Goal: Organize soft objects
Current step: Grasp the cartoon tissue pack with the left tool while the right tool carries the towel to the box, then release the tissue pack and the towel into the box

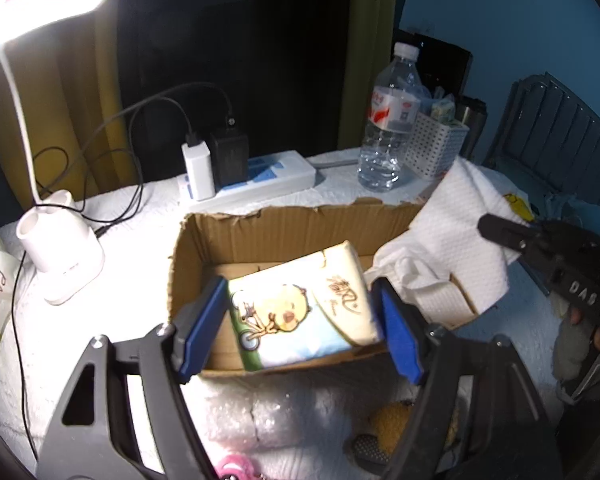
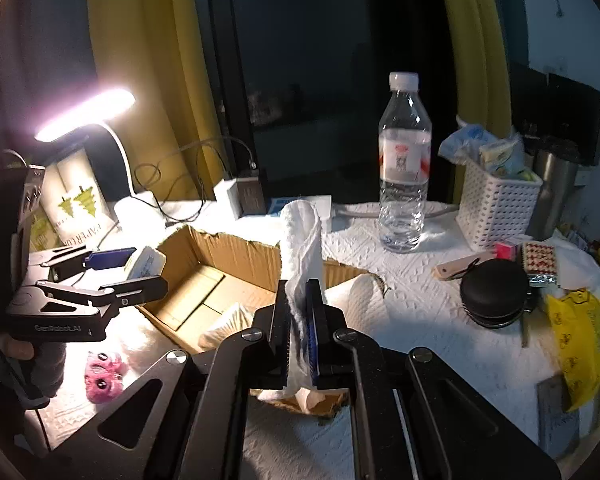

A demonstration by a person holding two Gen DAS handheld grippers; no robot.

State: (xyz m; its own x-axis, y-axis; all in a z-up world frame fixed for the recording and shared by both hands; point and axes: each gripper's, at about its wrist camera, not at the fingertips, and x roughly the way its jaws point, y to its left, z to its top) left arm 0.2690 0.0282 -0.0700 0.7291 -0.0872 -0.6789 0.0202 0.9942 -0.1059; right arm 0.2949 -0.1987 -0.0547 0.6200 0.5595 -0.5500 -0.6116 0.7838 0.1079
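My left tongs [image 1: 300, 328] are clamped on the soft tissue pack with the yellow cartoon chick print [image 1: 300, 312], blue pads [image 1: 206, 320] pressing its two sides. The pack sits tilted over the open brown cardboard box [image 1: 284, 224], its lower end near the box's front edge. From the right wrist cam I see the same pack [image 2: 148, 262] at the box's left rim, left tongs [image 2: 116, 276] round it.

My right tongs [image 2: 298, 320] are narrow, pinching a white embossed paper towel [image 2: 300, 240] between the blue pads; the sheet stands up above the fingers and hangs over the box's [image 2: 220, 264] right wall. In the left cam the towel [image 1: 452, 240] drapes over the box's right corner w/ the right tongs [image 1: 500, 232] on it (only the black finger tips show there).

Other soft bits: a second white wad [image 2: 224, 324] lies inside the box on its floor, and a small pink fuzzy item [image 2: 102, 376] rests on the white-covered worktop [image 2: 420, 308] just in front of the box, left side.

Behind the box: a clear plastic water bottle w/ white cap [image 2: 404, 160], a white perforated plastic basket [image 2: 496, 208], a white power strip w/ chargers plugged in [image 1: 252, 176], and a lit white desk lamp [image 1: 60, 248]. Far right on the worktop, a black round zip case [image 2: 492, 292] and a yellow plastic bag [image 2: 580, 336].
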